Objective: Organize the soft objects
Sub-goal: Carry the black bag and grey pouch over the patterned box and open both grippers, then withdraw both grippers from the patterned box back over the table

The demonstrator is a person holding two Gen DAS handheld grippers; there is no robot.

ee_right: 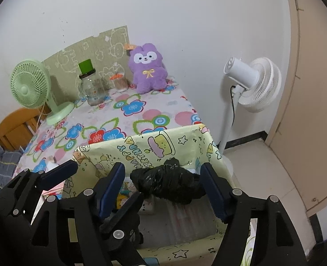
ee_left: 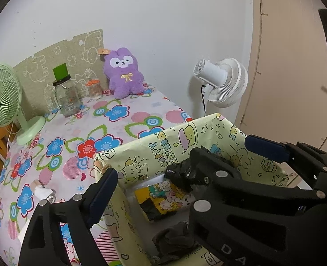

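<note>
Both tongs hang over the open box (ee_right: 154,146), a carton wrapped in pale yellow cartoon paper, at the near edge of the worktop (ee_right: 141,115) w/ a flowered cloth.

Right tongs (ee_right: 163,188): jaws apart, blue pads each side of a crumpled black plastic bag (ee_right: 167,184). The bag sits between them above the box opening; the right pad looks to be at or v. close to the bag's edge, left pad clear of it. Can't tell if the bag rests on anything below. No squeeze visible.

Left tongs (ee_left: 181,161): jaws wide apart, nothing between the pads but the box's wall and inside. In the left wrist view the black bag (ee_left: 181,173) shows just past the right tongs' arm, inside the box mouth. A dark cloth lump (ee_left: 174,239) lies lower in the box, nearer the camera.

Beyond the tongs, far end of the worktop: purple plush (ee_right: 149,68) upright vs. the wall, glass jar (ee_right: 92,88) w/ green lid, small pot of sticks (ee_right: 120,83), green desk fan (ee_right: 30,86) to the left. White standing fan (ee_right: 254,84) on the floor, right of the worktop.
</note>
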